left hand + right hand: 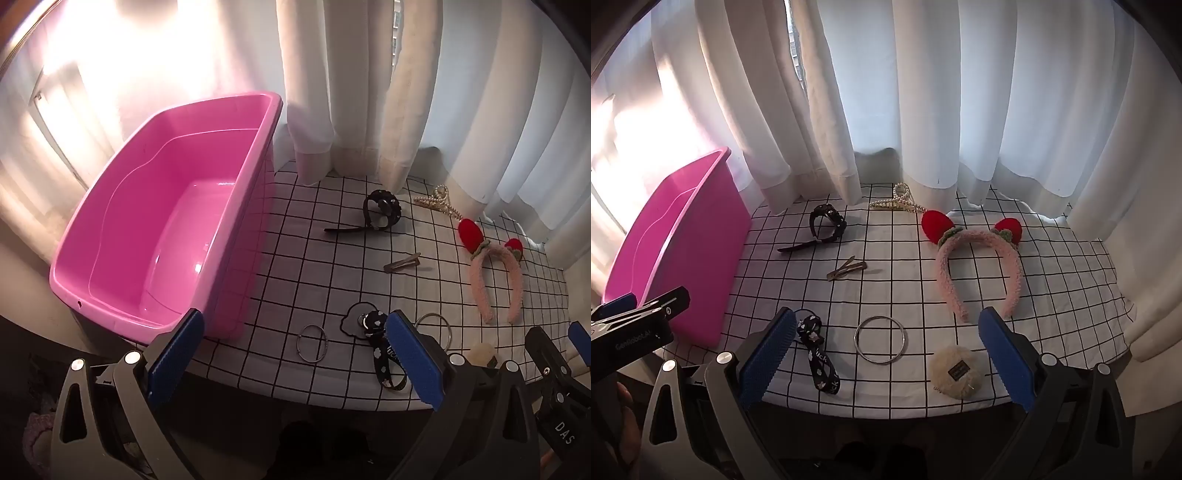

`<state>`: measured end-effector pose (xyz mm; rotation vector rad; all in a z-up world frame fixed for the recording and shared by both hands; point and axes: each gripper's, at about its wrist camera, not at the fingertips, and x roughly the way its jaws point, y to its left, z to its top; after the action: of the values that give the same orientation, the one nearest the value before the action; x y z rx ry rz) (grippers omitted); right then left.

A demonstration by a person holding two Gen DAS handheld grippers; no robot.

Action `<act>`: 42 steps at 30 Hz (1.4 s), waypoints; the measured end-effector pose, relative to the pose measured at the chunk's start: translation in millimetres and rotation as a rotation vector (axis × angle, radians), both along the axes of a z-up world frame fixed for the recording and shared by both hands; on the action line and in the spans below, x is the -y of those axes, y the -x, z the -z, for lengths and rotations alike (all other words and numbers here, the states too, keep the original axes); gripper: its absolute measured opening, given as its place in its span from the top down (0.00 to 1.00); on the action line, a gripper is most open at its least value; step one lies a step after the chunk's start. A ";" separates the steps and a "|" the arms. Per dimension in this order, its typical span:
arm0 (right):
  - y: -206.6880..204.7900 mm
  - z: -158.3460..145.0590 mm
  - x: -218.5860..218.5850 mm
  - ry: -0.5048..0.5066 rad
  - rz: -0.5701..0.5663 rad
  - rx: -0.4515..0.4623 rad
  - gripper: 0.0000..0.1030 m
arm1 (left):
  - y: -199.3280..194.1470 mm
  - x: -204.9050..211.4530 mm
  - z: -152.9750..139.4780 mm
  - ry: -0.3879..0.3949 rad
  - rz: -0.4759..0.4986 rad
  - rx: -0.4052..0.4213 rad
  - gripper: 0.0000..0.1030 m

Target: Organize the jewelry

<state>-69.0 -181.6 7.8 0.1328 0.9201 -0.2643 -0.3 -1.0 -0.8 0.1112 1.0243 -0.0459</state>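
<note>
An empty pink tub (159, 236) stands at the left of the checked tablecloth (314, 266); it shows in the right wrist view (683, 258) too. On the cloth lie a black watch (827, 225), a pearl hair claw (897, 203), a metal hair clip (846, 272), a pink headband with red ears (979, 258), a silver bangle (881, 339), a second bangle (312, 343), a black patterned strap (818, 354) and a fluffy cream puff (956, 371). My left gripper (295, 354) is open above the front edge, near the bangle. My right gripper (886, 354) is open over the silver bangle.
White curtains (923, 110) hang along the back and right of the table. The table's front edge (886, 410) runs just in front of both grippers. The left gripper's body (631, 325) shows at the left of the right wrist view.
</note>
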 end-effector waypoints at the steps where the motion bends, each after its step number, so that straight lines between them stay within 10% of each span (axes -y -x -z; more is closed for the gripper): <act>1: 0.3 -0.6 0.3 0.000 0.002 0.003 0.08 | 0.7 0.9 -0.1 -0.001 -0.001 -0.001 0.06; 42: -3.8 5.0 3.1 -0.013 -0.001 0.006 0.08 | -7.3 -3.1 5.7 -0.018 -0.008 -0.004 0.06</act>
<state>-65.2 -184.7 2.8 0.1448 0.9164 -0.2568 6.9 2.1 -6.5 0.1234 1.0291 -0.0297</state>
